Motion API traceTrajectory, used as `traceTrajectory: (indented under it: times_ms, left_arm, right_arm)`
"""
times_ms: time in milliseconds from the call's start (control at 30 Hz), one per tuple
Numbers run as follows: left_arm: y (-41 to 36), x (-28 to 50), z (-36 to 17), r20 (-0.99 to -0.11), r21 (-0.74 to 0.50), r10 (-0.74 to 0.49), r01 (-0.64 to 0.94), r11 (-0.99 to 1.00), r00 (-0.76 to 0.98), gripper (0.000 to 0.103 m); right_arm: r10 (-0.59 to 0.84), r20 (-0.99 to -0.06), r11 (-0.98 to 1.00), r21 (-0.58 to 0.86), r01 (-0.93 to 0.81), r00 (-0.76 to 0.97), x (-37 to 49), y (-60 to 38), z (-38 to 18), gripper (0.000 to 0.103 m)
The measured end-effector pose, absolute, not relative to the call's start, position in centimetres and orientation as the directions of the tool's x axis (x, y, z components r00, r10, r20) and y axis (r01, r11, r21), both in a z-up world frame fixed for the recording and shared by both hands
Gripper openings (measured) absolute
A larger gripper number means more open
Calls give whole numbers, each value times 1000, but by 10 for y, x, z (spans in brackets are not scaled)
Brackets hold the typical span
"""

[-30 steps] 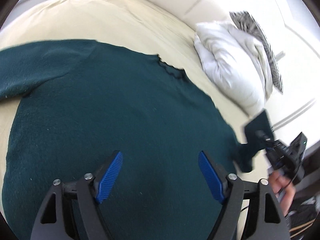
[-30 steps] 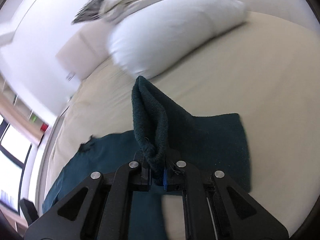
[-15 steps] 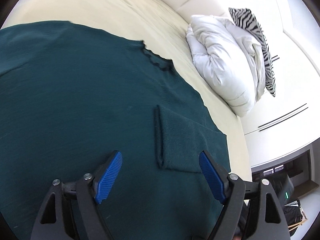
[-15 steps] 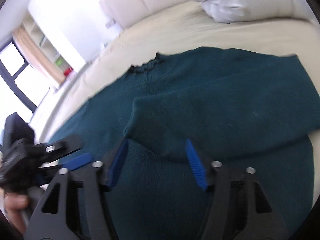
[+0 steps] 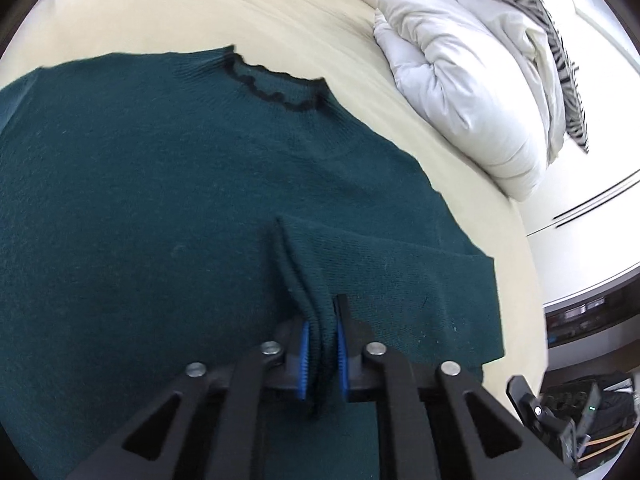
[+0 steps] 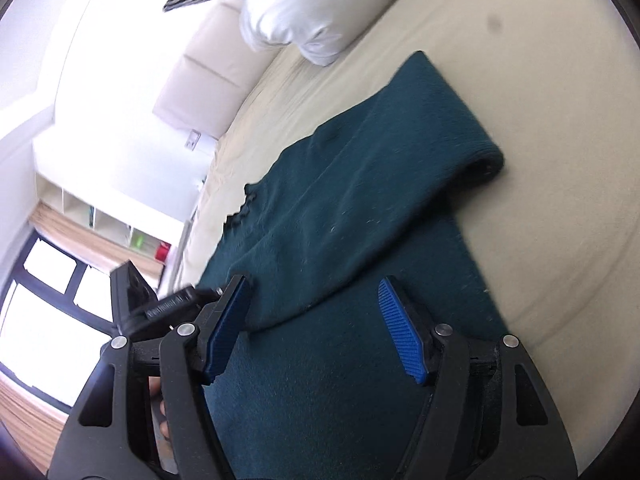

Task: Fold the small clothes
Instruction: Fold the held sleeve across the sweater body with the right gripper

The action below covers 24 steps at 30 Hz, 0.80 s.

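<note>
A dark green knit sweater point(image 5: 152, 184) with a black scalloped collar point(image 5: 276, 92) lies flat on the cream bed. Its right sleeve point(image 5: 384, 264) is folded across the body. My left gripper point(image 5: 320, 356) is shut on the cuff end of that sleeve and lifts it slightly. In the right wrist view the folded sleeve point(image 6: 360, 184) runs diagonally over the sweater. My right gripper point(image 6: 316, 328) is open and empty just above the sweater, near the sleeve's end. The left gripper's body point(image 6: 160, 304) shows at its left.
A white pillow point(image 5: 460, 80) and a zebra-striped pillow point(image 5: 552, 32) lie at the head of the bed point(image 5: 200, 12). The bed's right edge and a dark cabinet point(image 5: 580, 312) are at right. A window and shelves point(image 6: 80, 240) stand beyond the bed's left side.
My right gripper laid the sleeve across the sweater, opened and drew back. My left gripper moved onto the sleeve's cuff and shut on it.
</note>
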<state>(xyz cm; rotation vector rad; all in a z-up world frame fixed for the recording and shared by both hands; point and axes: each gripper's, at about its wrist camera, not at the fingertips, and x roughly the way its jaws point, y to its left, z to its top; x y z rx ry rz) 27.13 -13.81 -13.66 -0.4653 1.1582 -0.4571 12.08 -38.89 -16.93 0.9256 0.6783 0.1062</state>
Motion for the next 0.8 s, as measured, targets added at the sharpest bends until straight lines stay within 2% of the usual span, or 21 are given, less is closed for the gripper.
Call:
traceTrajectory:
  times_ms: [233,467,533,733,800]
  left_arm:
    - [-79,267,-110,-677,-604,-564,83,793,472,8]
    - [-52,269,-114,-665,-613,-549,49,788,506,8]
    - [-47,268,-116,-665,-610,-533,31,791,524,8]
    - [-39,272,-127,-684,-587,-489,-10,810,542,8]
    - [-41,273,-132,-697,-572,-477,-15,820,536,8]
  right_arm:
    - [402,-482,531,815,230,778,128,-395,-176,66]
    - [429,-524,521,809,273,736,173,-394,-169,66]
    - [420,-559,517,795,317,715,186,-398,-176,63]
    - [313,-526,471,809,352,791,172,-427,-179,55]
    - [307,-543,484,796,363,782,169,-428,-187,40]
